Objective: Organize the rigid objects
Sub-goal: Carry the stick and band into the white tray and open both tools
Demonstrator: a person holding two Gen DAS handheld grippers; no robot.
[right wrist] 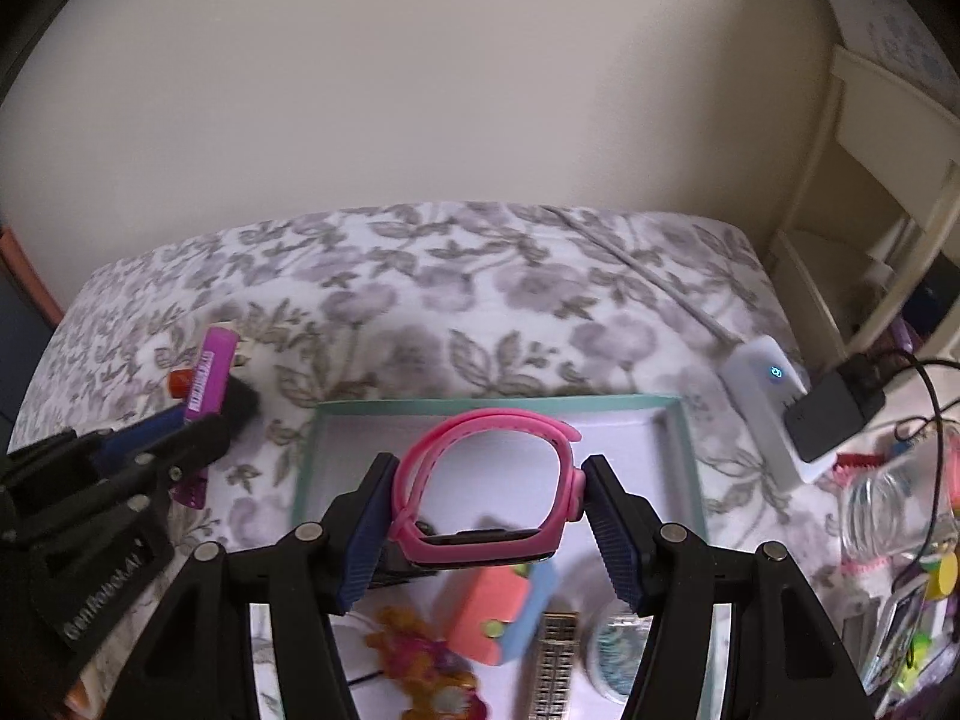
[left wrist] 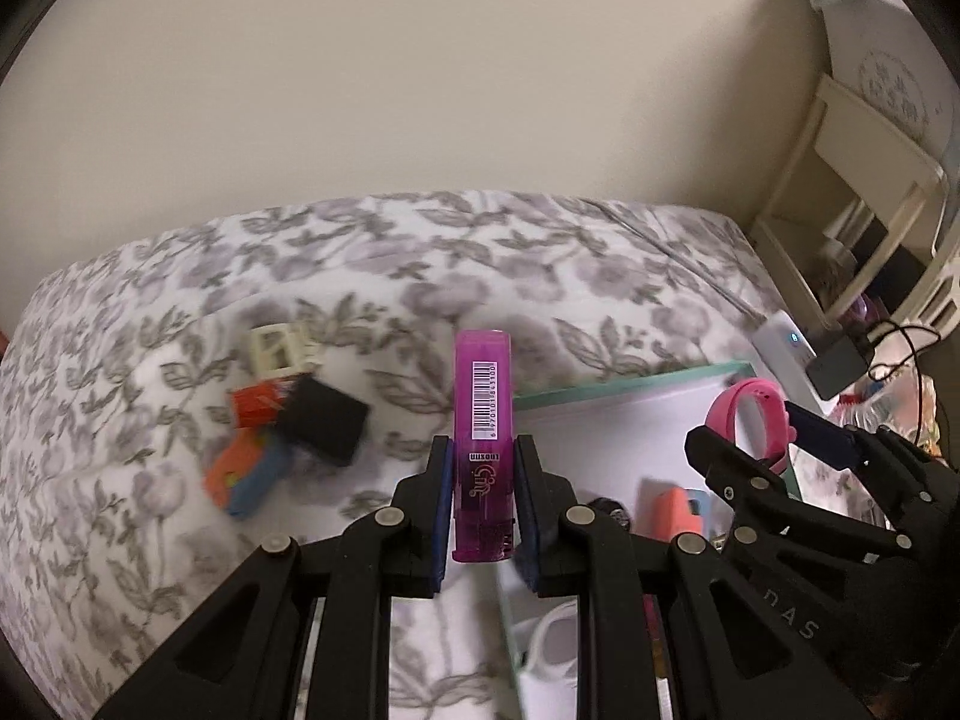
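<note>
My left gripper (left wrist: pixel 482 468) is shut on a purple lighter (left wrist: pixel 482 420) and holds it upright above the floral bed cover, just left of the teal-rimmed white tray (left wrist: pixel 630 387). The lighter also shows in the right wrist view (right wrist: pixel 210 373). My right gripper (right wrist: pixel 489 495) is shut on a pink watch (right wrist: pixel 492 480) and holds it above the tray (right wrist: pixel 498 403). The watch also shows in the left wrist view (left wrist: pixel 750 420). Loose items lie on the cover at the left: a cream block (left wrist: pixel 279 348), an orange box (left wrist: pixel 258 405), a black block (left wrist: pixel 324 420) and an orange-and-blue piece (left wrist: pixel 246 474).
In the tray lie an orange-and-blue case (right wrist: pixel 501 606), a metal strip (right wrist: pixel 555 660), a round lid (right wrist: pixel 618 642) and an orange flower toy (right wrist: pixel 420 660). A white power strip (right wrist: pixel 768 396) with a black adapter (right wrist: pixel 834 414) sits at the right. A cream shelf (left wrist: pixel 864 204) stands beyond.
</note>
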